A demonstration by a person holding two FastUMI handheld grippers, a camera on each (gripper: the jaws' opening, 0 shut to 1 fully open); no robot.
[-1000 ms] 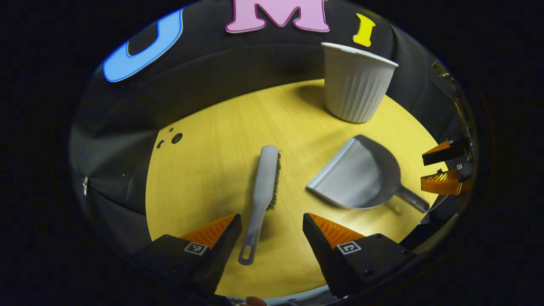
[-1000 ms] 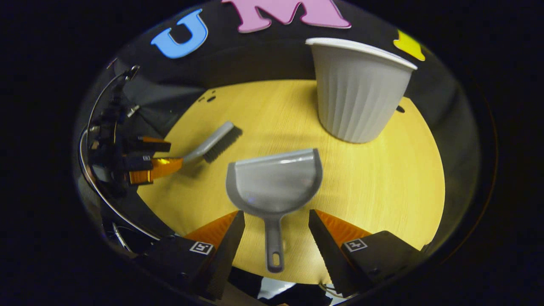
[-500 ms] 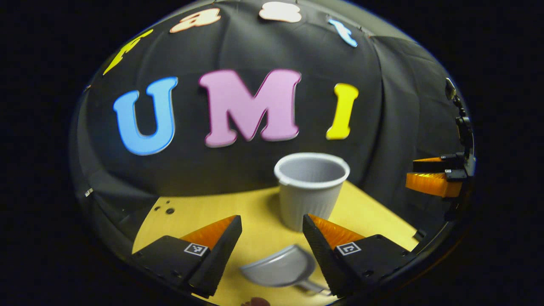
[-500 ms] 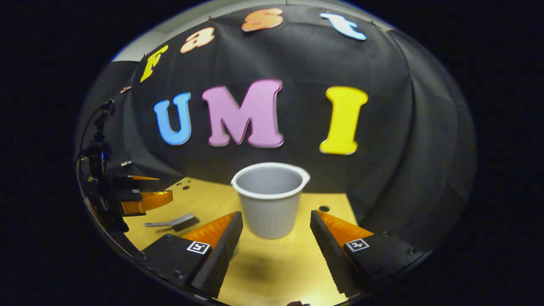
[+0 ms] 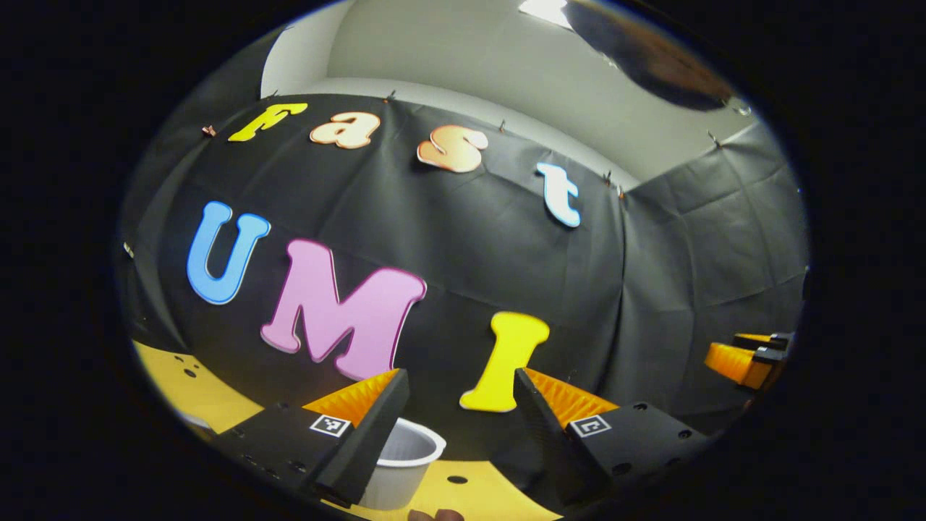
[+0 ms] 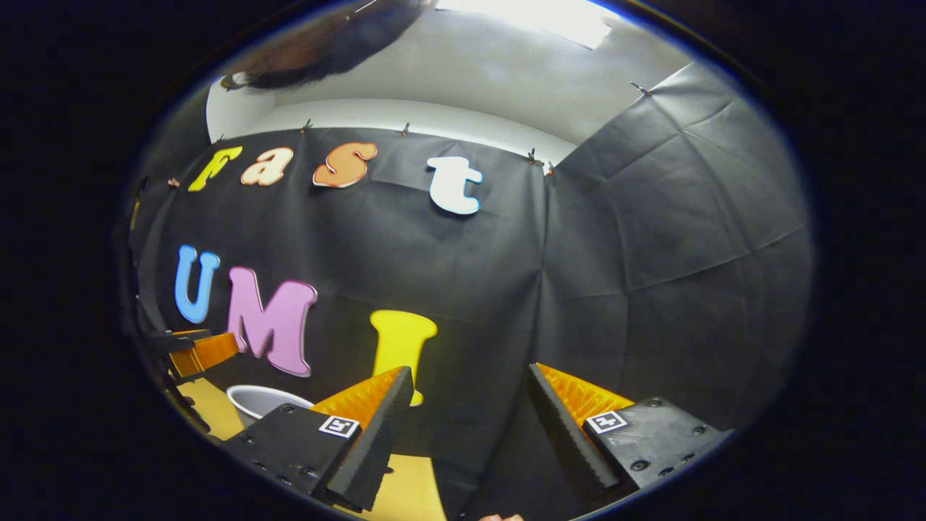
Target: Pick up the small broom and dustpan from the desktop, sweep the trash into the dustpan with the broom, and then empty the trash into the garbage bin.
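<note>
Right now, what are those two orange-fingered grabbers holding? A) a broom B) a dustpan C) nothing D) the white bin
C: the left gripper and right gripper both stand open with empty gaps, the white garbage bin sitting low on the yellow table.

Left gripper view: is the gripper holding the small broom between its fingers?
No. The left gripper is open with nothing between its fingers, aimed up at the booth wall, with the garbage bin low behind its left finger.

Both the left gripper (image 5: 461,405) and the right gripper (image 6: 469,405) point forward with jaws spread apart, gripping nothing.
</note>
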